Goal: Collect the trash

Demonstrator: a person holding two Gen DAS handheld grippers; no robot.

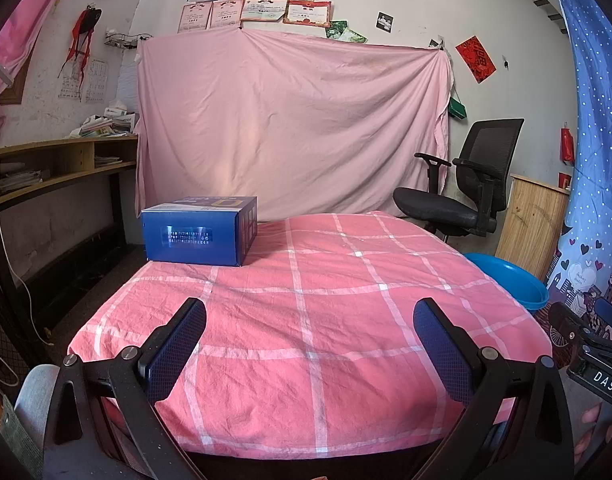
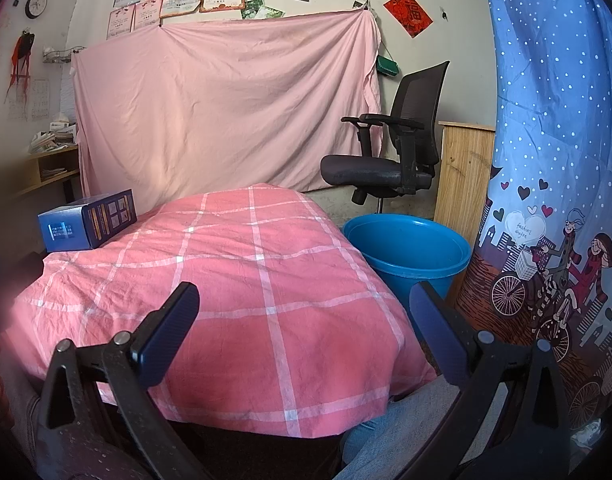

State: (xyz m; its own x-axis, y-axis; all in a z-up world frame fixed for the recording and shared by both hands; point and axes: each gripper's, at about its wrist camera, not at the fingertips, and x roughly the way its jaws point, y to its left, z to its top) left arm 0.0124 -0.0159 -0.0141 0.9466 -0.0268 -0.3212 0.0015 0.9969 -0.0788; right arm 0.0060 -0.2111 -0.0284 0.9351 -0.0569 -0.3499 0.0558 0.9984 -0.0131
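The right gripper (image 2: 306, 312), jaws wide apart, hangs over the pink checked cloth (image 2: 233, 280); blue bucket (image 2: 410, 256) beside it, blue box (image 2: 87, 220) far left.

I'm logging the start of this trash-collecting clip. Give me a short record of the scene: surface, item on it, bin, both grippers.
surface: table under a pink checked cloth
item: blue box at the far left corner of the cloth, lying flat
bin: blue bucket on the floor at the table's right side, nothing visible in the part of its inside that shows
left gripper: jaws wide apart, holding nothing
right gripper: jaws wide apart, holding nothing
behind: black office chair
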